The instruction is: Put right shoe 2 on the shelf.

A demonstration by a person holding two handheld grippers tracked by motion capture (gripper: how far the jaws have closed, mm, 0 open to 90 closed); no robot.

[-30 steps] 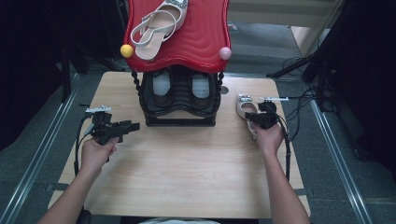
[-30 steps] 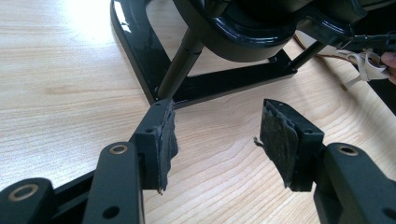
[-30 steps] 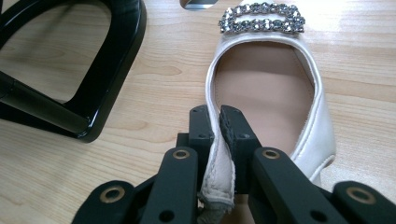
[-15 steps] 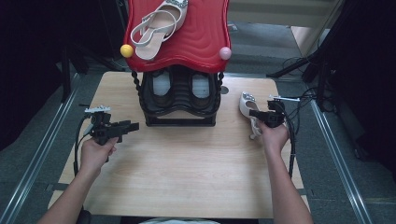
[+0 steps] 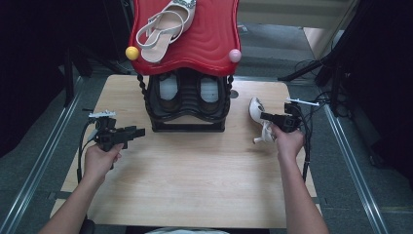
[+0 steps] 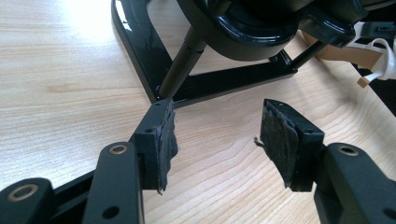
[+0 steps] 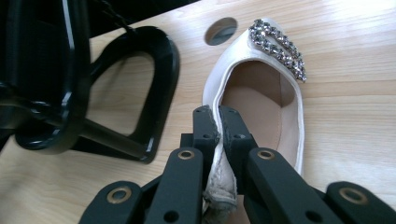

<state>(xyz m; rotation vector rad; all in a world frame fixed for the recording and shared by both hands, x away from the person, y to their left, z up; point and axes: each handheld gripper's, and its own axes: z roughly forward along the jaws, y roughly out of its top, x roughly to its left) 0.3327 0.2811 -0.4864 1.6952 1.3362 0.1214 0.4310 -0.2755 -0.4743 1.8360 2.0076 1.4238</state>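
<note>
Right gripper (image 7: 219,116) first: its fingers (image 7: 205,128) are pinched tight on the side wall of the cream satin shoe with the rhinestone buckle (image 7: 275,70), the fabric edge squeezed flat between the pads. That shoe sits on the pale wooden table (image 5: 195,185), out to the right of the black double-tier shoe rack (image 5: 187,105), toe pointing away from the person. The grip is on a thin soft rim, so I'd judge a slow, level lift works best, keeping the heel from swinging and the strap from dragging. Over on the other side, the left gripper (image 6: 217,135) has its fingers spread wide with nothing between them, hovering low over the table by the rack's base. Looking outward, the rack's red wavy top shelf (image 5: 204,39) already carries the matching cream slingback shoe (image 5: 163,27), and a dark pair sits on the lower tier. In the way: the pink ball knob (image 5: 235,55) at the shelf's near right corner, and the shelf edge itself, which the shoe must clear.
</note>
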